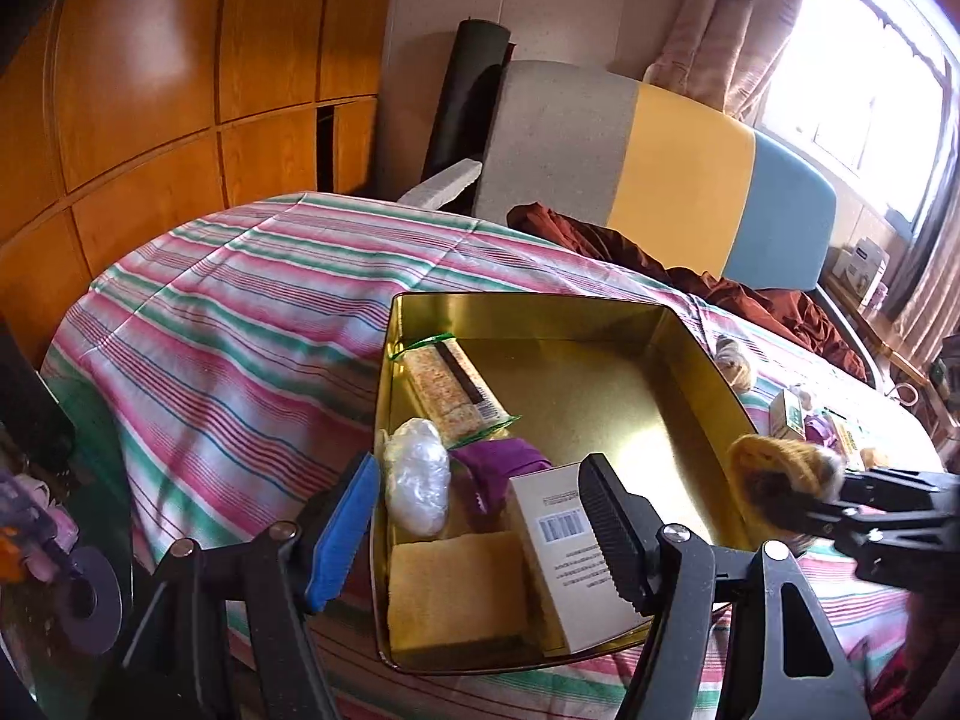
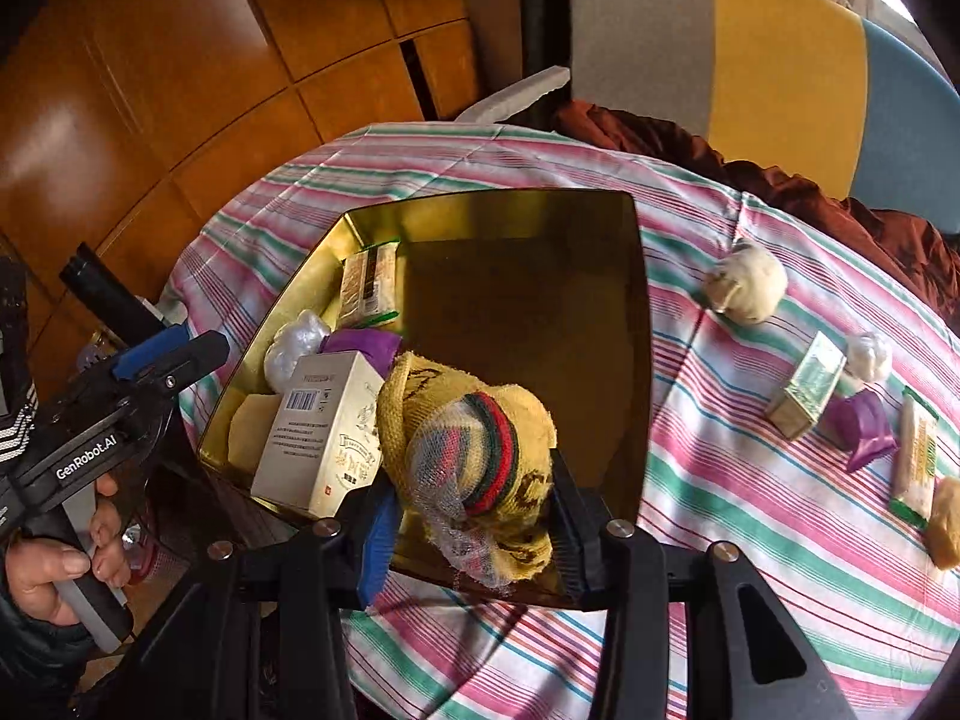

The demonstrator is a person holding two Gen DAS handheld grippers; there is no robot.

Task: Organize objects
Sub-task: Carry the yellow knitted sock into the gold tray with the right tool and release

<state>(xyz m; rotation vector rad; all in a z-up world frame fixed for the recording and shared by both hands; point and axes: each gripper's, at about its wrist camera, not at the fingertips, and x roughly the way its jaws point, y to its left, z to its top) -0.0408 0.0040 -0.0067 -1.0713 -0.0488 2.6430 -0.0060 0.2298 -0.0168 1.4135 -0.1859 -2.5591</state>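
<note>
An open gold tin [image 1: 528, 300] [image 2: 492, 198] stands on the striped tablecloth. Along its left side lie a cracker packet [image 1: 456, 390], a white plastic ball [image 1: 417, 480], a purple piece [image 1: 516, 456], a white box [image 1: 552, 546] and a yellow sponge [image 1: 450, 594]. My left gripper [image 1: 480, 462] [image 2: 192, 345] straddles the tin's near-left wall with its jaws apart, pressing nothing. My right gripper [image 2: 474, 492] [image 1: 804, 498] is shut on a yellow rolled sock bundle [image 2: 474, 432] [image 1: 774, 468], held over the tin's near rim beside the white box.
Right of the tin lie a cream sock ball [image 2: 747, 288], a small box [image 2: 807, 387], a white ball [image 2: 870, 357], a purple piece [image 2: 864, 429], a cracker packet [image 2: 915, 462] and a sponge [image 2: 945, 522]. Behind are a chair [image 1: 660, 162] with brown cloth [image 1: 660, 258] and wooden cabinets [image 1: 150, 90].
</note>
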